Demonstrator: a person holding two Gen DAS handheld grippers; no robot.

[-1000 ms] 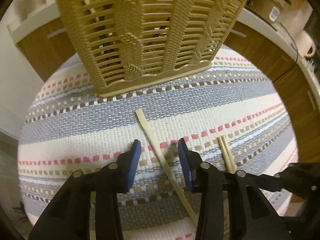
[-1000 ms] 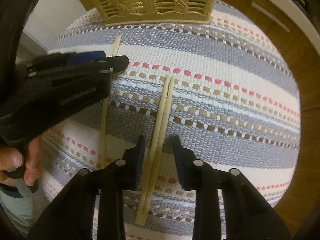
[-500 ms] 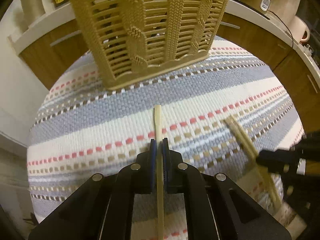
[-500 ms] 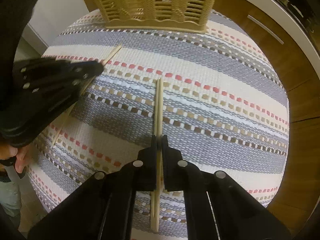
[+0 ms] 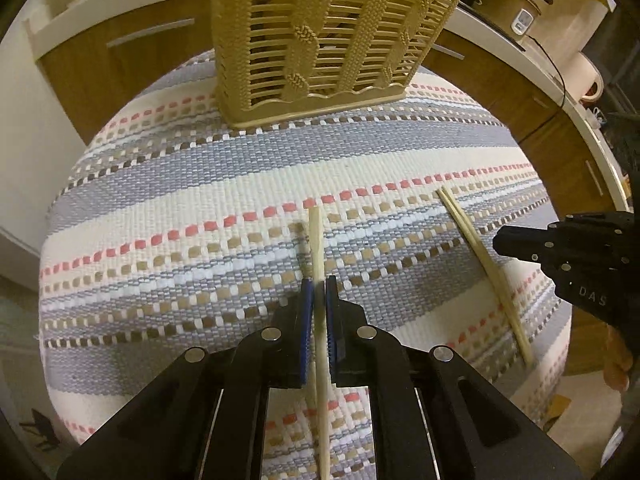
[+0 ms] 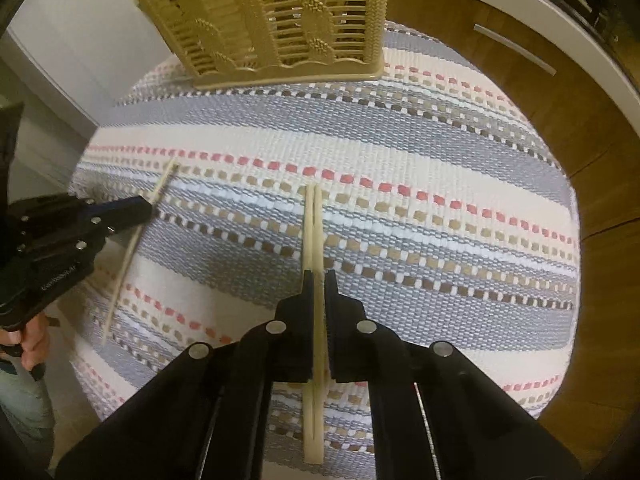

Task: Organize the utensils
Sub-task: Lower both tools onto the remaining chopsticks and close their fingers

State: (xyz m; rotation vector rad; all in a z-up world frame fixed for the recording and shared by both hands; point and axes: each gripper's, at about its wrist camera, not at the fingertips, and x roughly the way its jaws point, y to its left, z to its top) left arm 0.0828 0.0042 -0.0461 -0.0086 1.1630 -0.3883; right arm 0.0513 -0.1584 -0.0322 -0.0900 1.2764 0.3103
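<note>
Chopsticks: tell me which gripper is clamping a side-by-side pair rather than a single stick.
The right gripper is shut on the pair of chopsticks, two sticks lying flush together. The left gripper grips only a single chopstick.

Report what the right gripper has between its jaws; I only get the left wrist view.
Observer: The right gripper is shut on a pair of chopsticks lying side by side, with ends showing ahead of and behind the jaws.
Operator: Check how my single chopstick sits, seen from the other side.
Observer: In the right wrist view the single chopstick sticks out both ways past the left gripper, its far tip angled towards the basket.
Operator: Say what is behind that gripper.
Observer: A hand wraps its handle at the frame's left edge.
</note>
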